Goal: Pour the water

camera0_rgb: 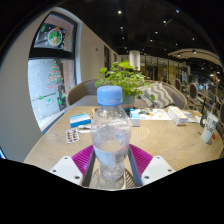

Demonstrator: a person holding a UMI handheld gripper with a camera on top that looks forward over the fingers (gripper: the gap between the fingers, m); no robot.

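Observation:
A clear plastic water bottle (pixel 111 135) with a light blue cap (pixel 110 96) stands upright between my fingers, filled most of the way up with water. My gripper (pixel 111 165) is shut on its lower body, and the magenta pads (pixel 84 157) press against both sides. The bottle's base is hidden low between the fingers, above the round beige table (pixel 170 142). No cup or glass stands just ahead of the bottle.
Beyond the bottle a green potted plant (pixel 124 78) stands mid-table. A small blue-and-white box (pixel 80 120) and a blister pack (pixel 72 135) lie to the left. A white box (pixel 178 115) and a white cup (pixel 208 131) are on the right.

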